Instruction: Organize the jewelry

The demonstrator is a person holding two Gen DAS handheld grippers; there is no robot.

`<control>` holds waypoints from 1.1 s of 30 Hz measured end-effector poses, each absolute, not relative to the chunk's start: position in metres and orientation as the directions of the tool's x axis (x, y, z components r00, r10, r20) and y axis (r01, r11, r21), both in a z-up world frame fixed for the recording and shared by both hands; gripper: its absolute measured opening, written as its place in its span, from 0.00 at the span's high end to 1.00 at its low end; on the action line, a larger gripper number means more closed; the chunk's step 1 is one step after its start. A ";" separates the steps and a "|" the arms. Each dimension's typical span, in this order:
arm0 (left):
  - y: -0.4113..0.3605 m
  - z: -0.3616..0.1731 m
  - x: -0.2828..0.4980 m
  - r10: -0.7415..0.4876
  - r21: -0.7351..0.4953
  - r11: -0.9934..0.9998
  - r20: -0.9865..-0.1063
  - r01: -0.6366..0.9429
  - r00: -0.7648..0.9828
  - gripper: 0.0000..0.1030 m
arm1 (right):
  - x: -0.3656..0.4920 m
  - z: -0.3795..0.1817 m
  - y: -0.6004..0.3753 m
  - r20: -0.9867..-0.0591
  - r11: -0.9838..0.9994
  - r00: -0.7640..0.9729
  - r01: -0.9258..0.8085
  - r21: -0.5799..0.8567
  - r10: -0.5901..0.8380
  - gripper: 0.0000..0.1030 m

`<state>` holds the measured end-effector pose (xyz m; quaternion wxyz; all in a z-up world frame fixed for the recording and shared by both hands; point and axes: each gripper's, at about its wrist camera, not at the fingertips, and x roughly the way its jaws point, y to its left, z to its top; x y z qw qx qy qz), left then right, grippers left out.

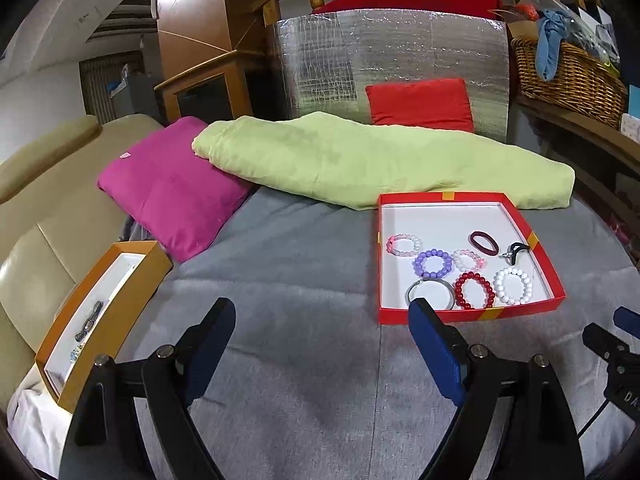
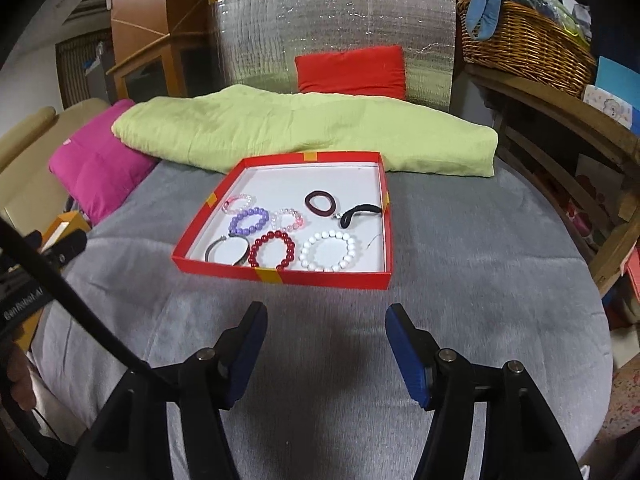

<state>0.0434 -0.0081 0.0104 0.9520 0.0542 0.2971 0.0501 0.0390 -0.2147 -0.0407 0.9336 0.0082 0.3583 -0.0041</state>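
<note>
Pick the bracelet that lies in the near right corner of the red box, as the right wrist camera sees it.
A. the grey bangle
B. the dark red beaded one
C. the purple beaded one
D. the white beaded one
D: the white beaded bracelet lies in the near right corner of the red box, with the dark red beaded bracelet to its left.
</note>
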 end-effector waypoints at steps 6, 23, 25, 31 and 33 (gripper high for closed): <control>-0.009 0.014 0.040 0.136 0.146 0.987 -0.541 -0.067 0.830 0.14 | 0.038 -0.040 -0.213 -0.664 1.000 0.748 0.020 0.005 -0.011 0.36; -0.011 0.017 0.039 0.145 0.151 0.986 -0.529 -0.075 0.836 0.14 | 0.040 -0.041 -0.213 -0.654 0.999 0.755 0.033 -0.024 -0.040 0.35; -0.011 0.017 0.039 0.145 0.151 0.986 -0.529 -0.075 0.836 0.14 | 0.040 -0.041 -0.213 -0.653 0.999 0.756 0.032 -0.027 -0.042 0.35; -0.013 0.017 0.040 0.148 0.151 0.985 -0.533 -0.079 0.833 0.14 | 0.040 -0.041 -0.214 -0.653 0.999 0.756 0.040 -0.027 -0.048 0.34; -0.013 0.016 0.041 0.147 0.152 0.985 -0.534 -0.076 0.832 0.14 | 0.040 -0.041 -0.214 -0.653 0.999 0.755 0.043 -0.027 -0.050 0.34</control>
